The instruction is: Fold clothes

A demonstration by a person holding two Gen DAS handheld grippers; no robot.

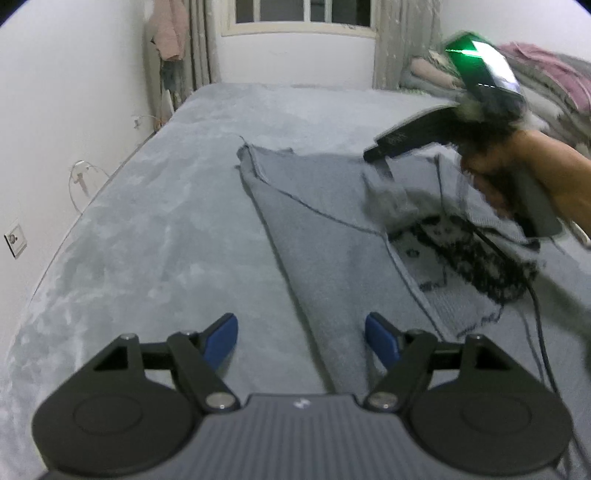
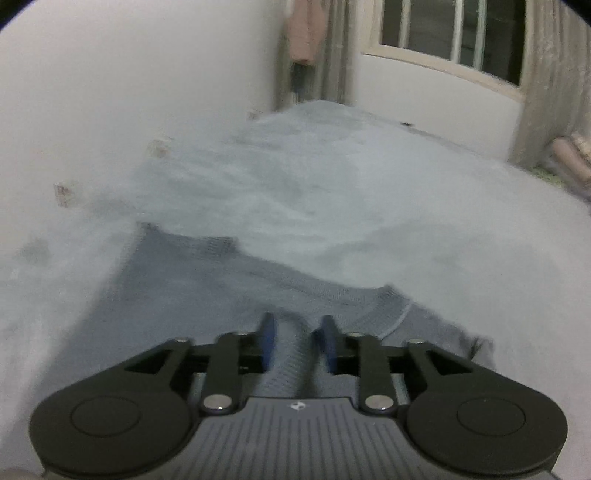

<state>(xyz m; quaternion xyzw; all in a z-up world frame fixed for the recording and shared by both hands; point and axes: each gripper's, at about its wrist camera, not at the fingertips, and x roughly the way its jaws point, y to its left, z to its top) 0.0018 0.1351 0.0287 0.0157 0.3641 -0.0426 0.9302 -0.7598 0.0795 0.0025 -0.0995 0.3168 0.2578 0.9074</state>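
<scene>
A grey knit sweater (image 1: 332, 229) lies spread on the bed, with a black-and-white patterned part (image 1: 480, 258) showing where it is turned back on the right. My left gripper (image 1: 301, 332) stands open just above the sweater's near left edge, with nothing between its blue pads. A person's hand (image 1: 524, 173) holds my right gripper (image 1: 384, 162) over a bunched grey fold at the sweater's far right. In the right wrist view, my right gripper (image 2: 295, 332) has its jaws partly apart. A ridge of the sweater (image 2: 221, 288) runs between them, and the blurred pads do not look pressed on it.
The grey-blue bed cover (image 1: 166, 221) runs to a white wall with a socket (image 1: 14, 240) on the left and a window (image 1: 303, 14) at the far end. A pile of clothes (image 1: 554, 81) sits at the far right. A black cable (image 1: 543, 332) hangs across the sweater's right side.
</scene>
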